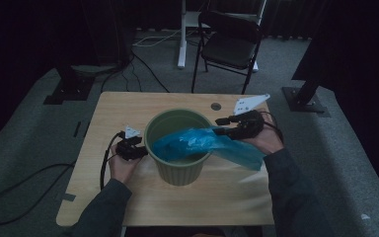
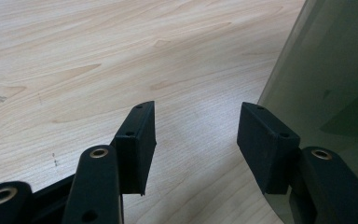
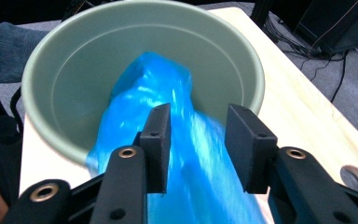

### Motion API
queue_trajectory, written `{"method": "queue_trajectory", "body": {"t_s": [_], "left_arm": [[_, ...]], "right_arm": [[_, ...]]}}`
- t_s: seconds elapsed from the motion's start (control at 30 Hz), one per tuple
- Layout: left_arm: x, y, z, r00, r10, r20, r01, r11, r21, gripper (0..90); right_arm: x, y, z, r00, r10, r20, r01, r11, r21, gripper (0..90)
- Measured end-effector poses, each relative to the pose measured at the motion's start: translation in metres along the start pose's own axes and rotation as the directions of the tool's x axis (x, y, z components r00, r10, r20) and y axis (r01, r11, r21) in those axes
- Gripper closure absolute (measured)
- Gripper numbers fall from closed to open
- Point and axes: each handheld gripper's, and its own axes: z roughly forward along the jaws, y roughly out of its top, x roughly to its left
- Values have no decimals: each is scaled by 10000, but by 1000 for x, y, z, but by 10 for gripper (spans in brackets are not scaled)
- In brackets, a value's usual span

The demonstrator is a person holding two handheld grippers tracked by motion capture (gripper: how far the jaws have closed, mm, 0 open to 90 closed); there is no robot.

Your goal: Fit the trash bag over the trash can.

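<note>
Right gripper (image 3: 198, 140), jaws parted, straddles a limp blue bag (image 3: 158, 93) draped over the bin's (image 3: 51, 65) five-o'clock rim. Thin, slippery film probably needs pinching at the overhanging edge.

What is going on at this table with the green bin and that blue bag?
A person seated at the table works with a gripper in each hand. A blue plastic bag lies partly inside the green bin, its other end draped over the rim. The right gripper is open, with the bag between its jaws. The left gripper, also open, sits beside the bin's wall.
</note>
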Motion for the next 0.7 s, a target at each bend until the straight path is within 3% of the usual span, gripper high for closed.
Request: {"method": "queue_trajectory", "body": {"t_s": [0.37, 0.7], "left_arm": [[2, 0, -1, 9998, -200, -96, 199, 9997, -116, 469], [2, 1, -3, 9989, -454, 98, 457, 9985, -299, 482]], "right_arm": [[13, -23, -24, 9996, 75, 263, -74, 10000, -18, 542], [26, -45, -29, 9996, 41, 295, -52, 9994, 347, 491]]}}
